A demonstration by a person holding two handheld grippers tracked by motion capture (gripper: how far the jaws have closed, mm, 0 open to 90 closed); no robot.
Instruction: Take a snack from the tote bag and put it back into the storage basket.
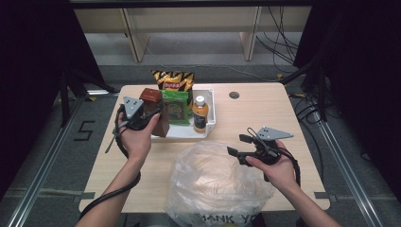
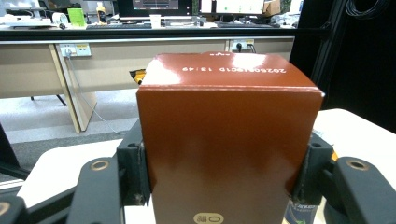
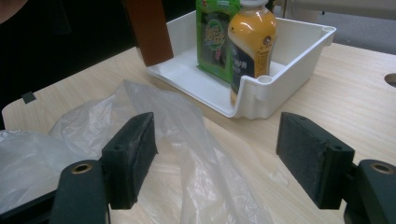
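A tall brown carton [image 1: 156,111] hangs over the left end of a white tray [image 1: 209,124], gripped by my left gripper [image 1: 146,116]. In the left gripper view the carton [image 2: 224,140] sits squeezed between both pads [image 2: 136,172], its printed top facing up. My right gripper [image 1: 238,147] hovers open over the table at the right, its jaws wide apart just above a clear plastic bag [image 1: 215,182]. The right gripper view shows the gripper [image 3: 217,161] with nothing between its pads, the bag [image 3: 154,140] lying under them.
In the tray stand a green snack packet [image 1: 176,107] and an orange drink bottle [image 1: 200,114]; a yellow-black chip bag [image 1: 173,80] leans behind. A round hole [image 1: 234,95] lies at the table's far right. Desks and cables stand beyond the table.
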